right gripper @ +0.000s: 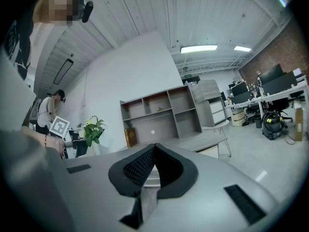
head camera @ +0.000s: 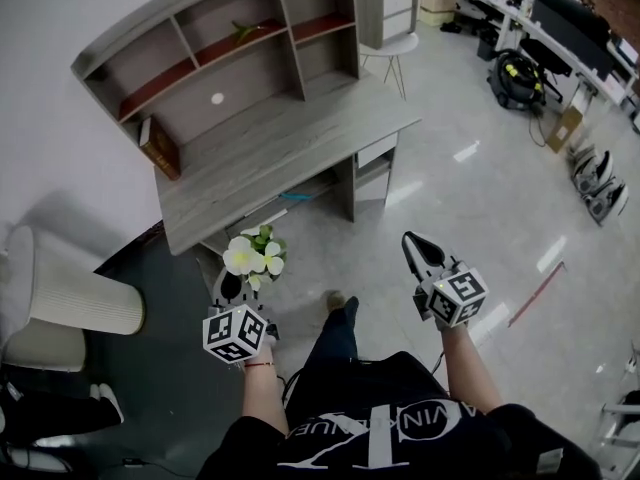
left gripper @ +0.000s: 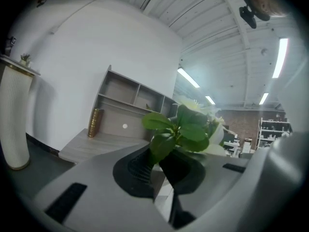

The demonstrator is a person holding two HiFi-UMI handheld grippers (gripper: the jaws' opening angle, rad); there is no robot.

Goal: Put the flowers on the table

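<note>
My left gripper [head camera: 236, 286] is shut on the stems of a small bunch of flowers [head camera: 254, 256], white blooms with green leaves, held upright over the floor in front of the grey desk [head camera: 290, 158]. In the left gripper view the leaves [left gripper: 181, 129] rise from between the closed jaws, with the desk [left gripper: 96, 144] beyond them. My right gripper [head camera: 420, 255] hangs to the right over the shiny floor, shut with nothing in it. The right gripper view shows its jaws pressed together [right gripper: 153, 164] and the flowers [right gripper: 93, 128] off to the left.
A shelf unit [head camera: 230, 43] stands on the desk, with a brown book [head camera: 160, 148] leaning at its left end. A white ribbed bin [head camera: 75, 293] stands at the left by the wall. A round side table [head camera: 388, 48] and office gear lie farther back.
</note>
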